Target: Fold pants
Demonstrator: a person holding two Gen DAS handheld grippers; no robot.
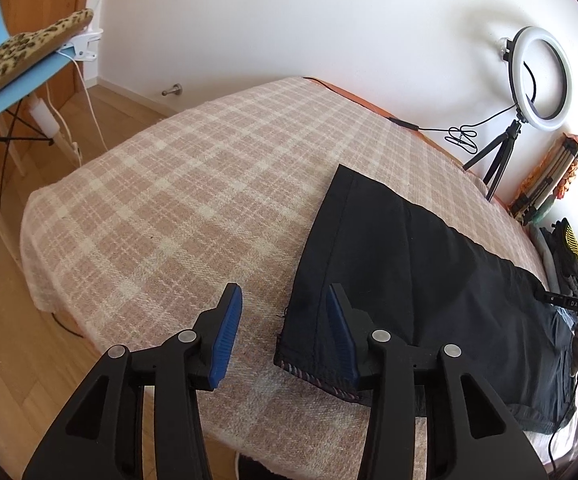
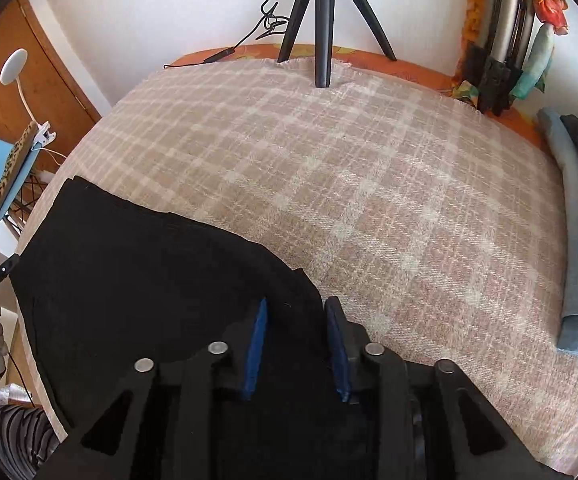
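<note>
Black pants (image 1: 409,280) lie flat on the plaid blanket (image 1: 189,200), leg hems at the near left, waist toward the right. My left gripper (image 1: 285,304) is open, hovering over the hem end, its right finger over the fabric, its left finger over bare blanket. In the right wrist view the pants (image 2: 129,280) fill the lower left. My right gripper (image 2: 295,312) is open above the upper edge of the pants near the waist, with black cloth under and between its fingers.
A ring light on a tripod (image 1: 541,80) stands at the far edge of the bed, with its legs on the blanket (image 2: 321,40). Folded clothes (image 2: 577,240) are stacked at the right. A blue chair (image 1: 13,92) with a leopard cushion stands left, off the bed.
</note>
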